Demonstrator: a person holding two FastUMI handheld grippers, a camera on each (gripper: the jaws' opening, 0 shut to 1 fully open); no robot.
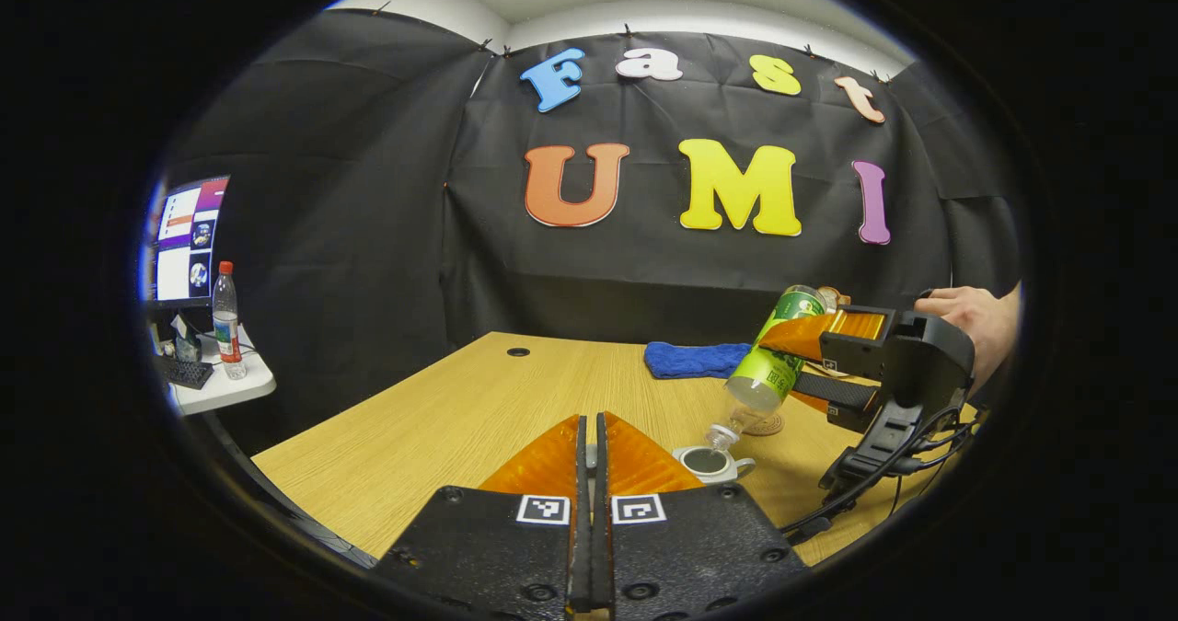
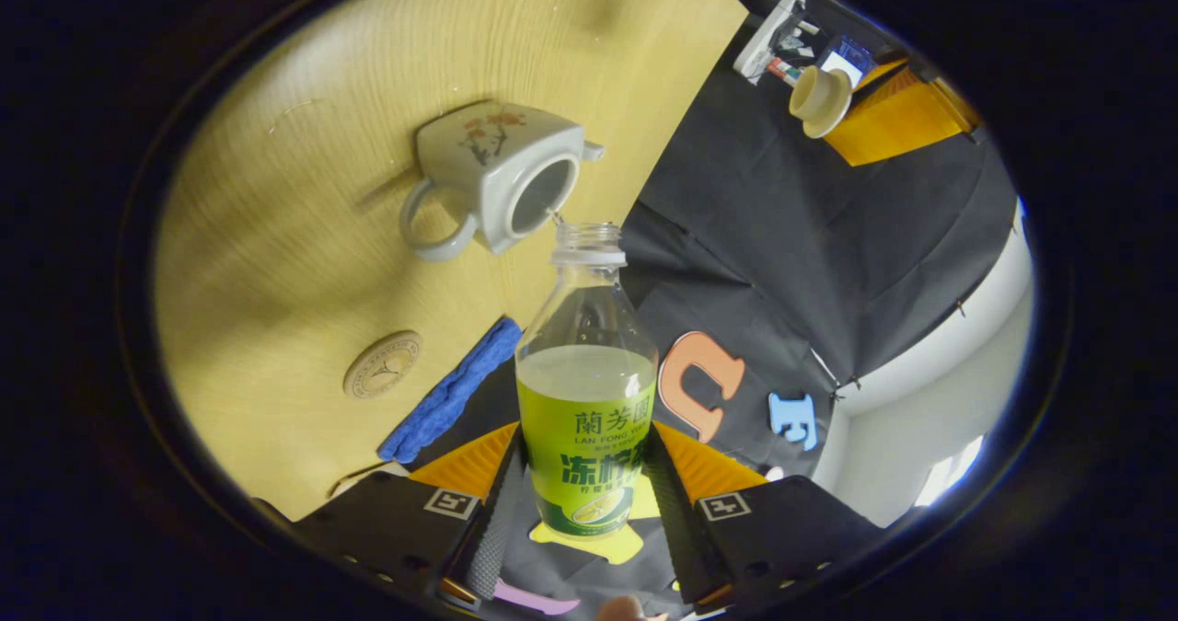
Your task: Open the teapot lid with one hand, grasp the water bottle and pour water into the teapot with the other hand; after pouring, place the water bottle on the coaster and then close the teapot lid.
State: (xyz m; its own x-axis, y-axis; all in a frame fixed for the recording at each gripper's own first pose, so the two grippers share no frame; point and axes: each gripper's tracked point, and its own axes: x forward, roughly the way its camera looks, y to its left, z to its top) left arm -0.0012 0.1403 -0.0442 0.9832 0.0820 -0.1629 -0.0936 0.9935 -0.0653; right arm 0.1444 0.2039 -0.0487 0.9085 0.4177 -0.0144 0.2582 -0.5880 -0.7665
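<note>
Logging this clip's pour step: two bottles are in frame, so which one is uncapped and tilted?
The green-labelled water bottle held by the right hand-held gripper, mouth down over the teapot. The red-capped bottle stands upright on the side table.

The right gripper [image 1: 799,356] tips a water bottle [image 1: 771,360] mouth-down over the open teapot [image 1: 709,462] on the table [image 1: 442,419], beside a blue cloth [image 1: 692,360].
</note>
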